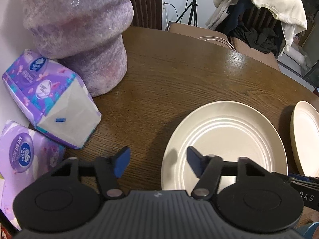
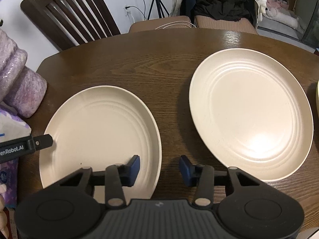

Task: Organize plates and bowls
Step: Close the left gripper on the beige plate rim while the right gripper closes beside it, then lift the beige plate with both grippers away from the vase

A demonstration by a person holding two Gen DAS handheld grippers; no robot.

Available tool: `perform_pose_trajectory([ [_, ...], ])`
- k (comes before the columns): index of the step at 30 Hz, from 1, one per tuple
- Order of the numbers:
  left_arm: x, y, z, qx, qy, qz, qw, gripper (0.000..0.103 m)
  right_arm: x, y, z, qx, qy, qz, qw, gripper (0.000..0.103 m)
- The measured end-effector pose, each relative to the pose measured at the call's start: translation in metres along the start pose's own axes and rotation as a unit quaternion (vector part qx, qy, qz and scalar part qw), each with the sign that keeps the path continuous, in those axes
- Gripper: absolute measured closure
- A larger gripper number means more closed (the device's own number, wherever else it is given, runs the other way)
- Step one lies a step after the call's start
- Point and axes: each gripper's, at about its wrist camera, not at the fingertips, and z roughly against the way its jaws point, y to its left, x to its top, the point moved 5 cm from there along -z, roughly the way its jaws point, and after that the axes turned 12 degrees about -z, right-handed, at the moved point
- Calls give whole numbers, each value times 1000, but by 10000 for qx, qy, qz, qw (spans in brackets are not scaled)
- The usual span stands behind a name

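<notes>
Two cream plates lie side by side on the brown wooden table [image 1: 179, 69]. The left plate [image 1: 229, 135] [image 2: 99, 127] has a gripper at each side. My left gripper [image 1: 158, 162] stands open astride its left rim, one finger over the wood and one over the plate. My right gripper [image 2: 159, 168] is open astride its right rim, with its left finger over the plate and its right finger over the table. No pad presses on the rim. The right plate [image 2: 251, 115] [image 1: 307, 135] lies untouched.
A purple fuzzy object [image 1: 79, 29] and tissue packs [image 1: 49, 99] crowd the table's left side. The pale rim of another dish [image 2: 317, 91] shows at the far right edge. A wooden chair [image 2: 69, 14] and a chair with clothes [image 1: 259, 20] stand behind the table.
</notes>
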Motion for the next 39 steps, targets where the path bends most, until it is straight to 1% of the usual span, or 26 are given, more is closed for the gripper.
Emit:
perform_pose_trajectory([
  [2, 0, 1, -5, -66, 68, 8, 10000, 64, -1, -1, -2, 33, 44, -45, 10000, 71],
  [3, 0, 1, -6, -105, 101, 14, 9999, 67, -1, -1, -2, 64, 43, -70, 9999, 73],
  [5, -1, 1, -10, -173, 166, 45, 9997, 78, -1, -1, -2, 132, 67, -98, 9998, 80],
  [6, -2, 1, -12, -237, 184, 61, 9995, 81, -2, -1, -2, 186, 84, -113, 9997, 82],
  [8, -2, 0, -14, -402, 226, 79, 9989, 89, -3, -2, -1, 285, 111, -136, 9994, 89],
  [9, -2, -2, -14, -408, 234, 58, 9989, 89, -3, -2, -1, 319, 113, -128, 9993, 90],
  [19, -4, -5, -10, -244, 150, -78, 9996, 91, -6, 2, 6, 272, -112, 95, 9995, 92],
  [25, -6, -5, -1, -208, 55, -143, 9997, 91, -10, 6, 10, 278, -227, 262, 9990, 92],
  [30, -6, -5, 12, -198, -65, -181, 9996, 91, -11, 6, 18, 348, -362, 303, 9983, 92],
  [39, -5, -3, 48, -192, -332, -161, 9991, 91, -17, 7, 50, 491, -638, 393, 9960, 92],
])
